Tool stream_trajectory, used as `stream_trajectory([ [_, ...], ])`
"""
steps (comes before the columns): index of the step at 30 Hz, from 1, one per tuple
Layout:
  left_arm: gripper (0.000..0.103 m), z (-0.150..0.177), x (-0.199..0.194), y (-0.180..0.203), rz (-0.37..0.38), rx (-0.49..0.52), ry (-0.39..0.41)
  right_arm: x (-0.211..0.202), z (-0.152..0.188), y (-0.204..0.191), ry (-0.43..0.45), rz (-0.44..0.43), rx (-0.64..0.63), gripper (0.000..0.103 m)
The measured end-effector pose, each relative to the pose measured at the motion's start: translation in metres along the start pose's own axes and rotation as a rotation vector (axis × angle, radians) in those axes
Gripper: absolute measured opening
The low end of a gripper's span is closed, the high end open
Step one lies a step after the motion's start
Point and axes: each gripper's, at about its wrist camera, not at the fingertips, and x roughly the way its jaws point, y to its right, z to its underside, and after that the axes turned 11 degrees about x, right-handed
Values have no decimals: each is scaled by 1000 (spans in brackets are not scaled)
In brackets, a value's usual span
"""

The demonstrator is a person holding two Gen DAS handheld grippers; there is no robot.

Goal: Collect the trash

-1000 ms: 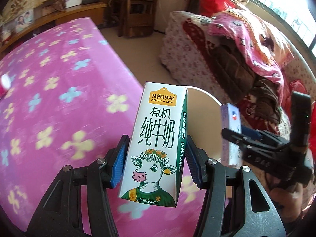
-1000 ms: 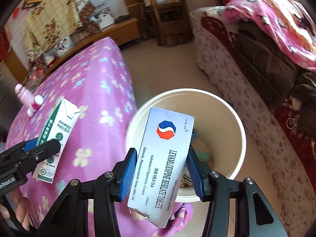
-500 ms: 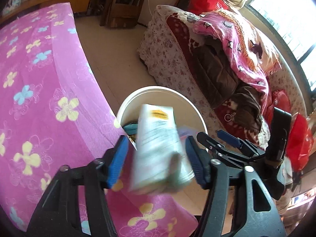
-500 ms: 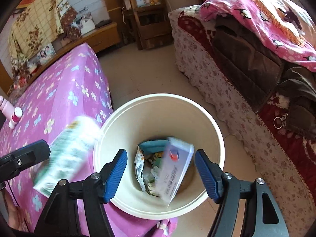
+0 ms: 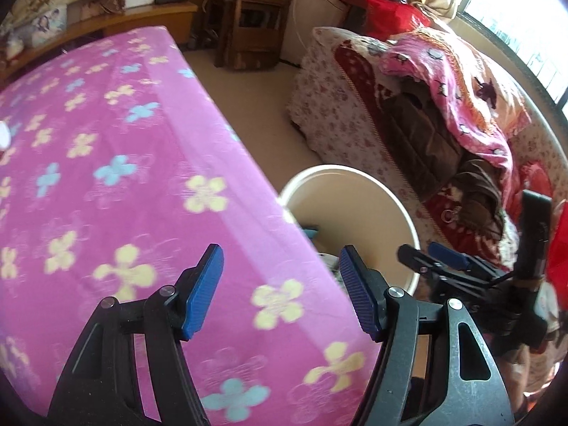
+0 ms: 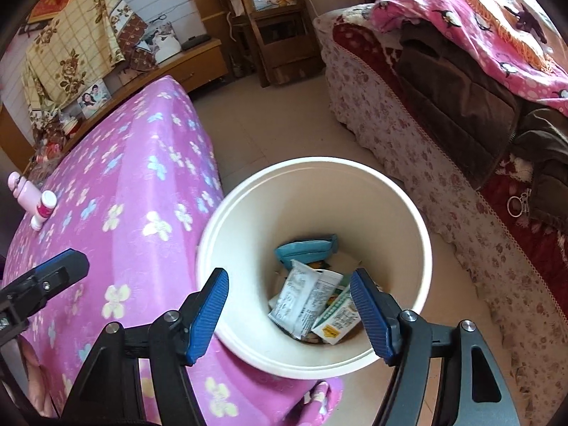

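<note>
Where the pink flowered cloth (image 6: 135, 191) drapes over the counter, a cream bin (image 6: 419, 234) stands on the tiled floor tight against its corner, with a sofa (image 6: 408, 135) heaped with blankets and clothes across the gap and a wooden shelf unit (image 6: 269, 17) at the far wall. A second ago the left gripper (image 5: 280, 289) pinched a milk carton and the right gripper (image 6: 289, 314) a tablet box; now nothing sits between either pair of jaws, the right spread wide and the left still opening, and both items lie in the bin. Only the right wrist view looks into it: the milk carton (image 6: 337, 319) leans at the bottom beside a white pouch (image 6: 301, 298), with a teal packet (image 6: 305, 248) behind; the tablet box cannot be picked out. That view also catches two small pink bottles (image 6: 32, 198) at the counter's far edge. The left wrist view sees mostly cloth, the bin's rim, and the right gripper's side.
</note>
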Motion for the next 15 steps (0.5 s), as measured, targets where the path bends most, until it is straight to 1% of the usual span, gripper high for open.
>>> stream_trajectory([
  [3,67,8,-10,-9,-52,5,16,-4,5,-14,3,-12,-21,69],
  [7,67,19,-25,-23,-103,-4,34,-9,14,-37,5,-35,-55,69],
  [15,67,37,-50,-46,-172,-19,56,-18,32,-75,1,-73,-104,69],
])
